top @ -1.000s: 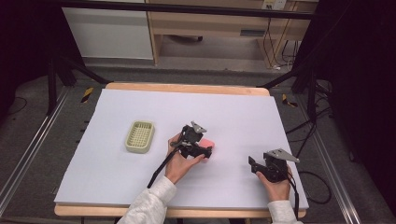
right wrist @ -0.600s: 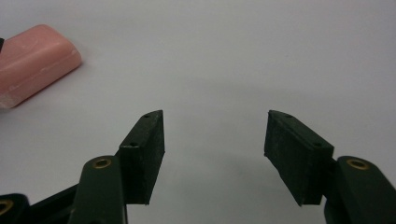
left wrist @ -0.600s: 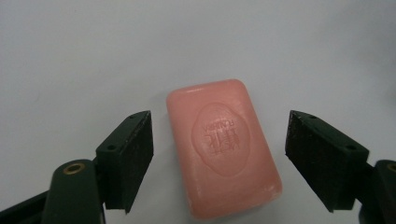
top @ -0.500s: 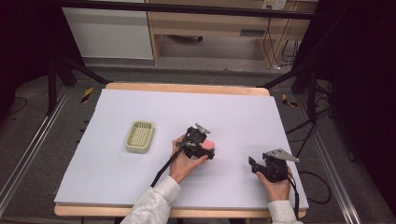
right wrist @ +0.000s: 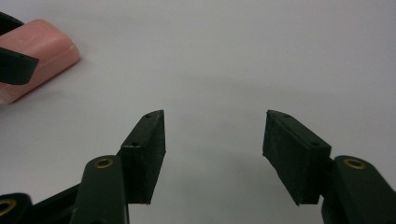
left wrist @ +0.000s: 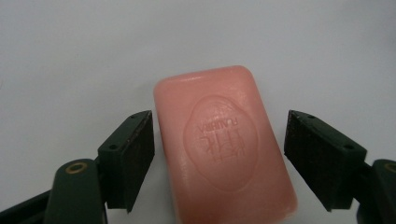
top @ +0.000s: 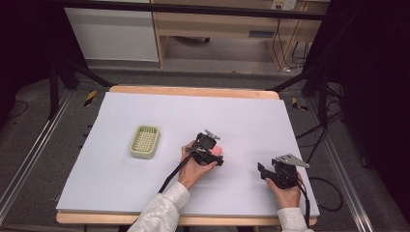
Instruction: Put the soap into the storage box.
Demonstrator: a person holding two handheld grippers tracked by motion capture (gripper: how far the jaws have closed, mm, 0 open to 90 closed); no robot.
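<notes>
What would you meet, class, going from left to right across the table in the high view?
Pale green slotted plastic soap dish → left black two-jaw gripper, jaws astride a pink rectangular soap bar → right black two-jaw gripper.

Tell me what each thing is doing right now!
Soap: lying flat on the table, stamped face up, between the left jaws, not yet gripped.
Tray: upright, nothing in it.
Left hand-held gripper: open, around the soap.
Right hand-held gripper: open, holding nothing.
</notes>
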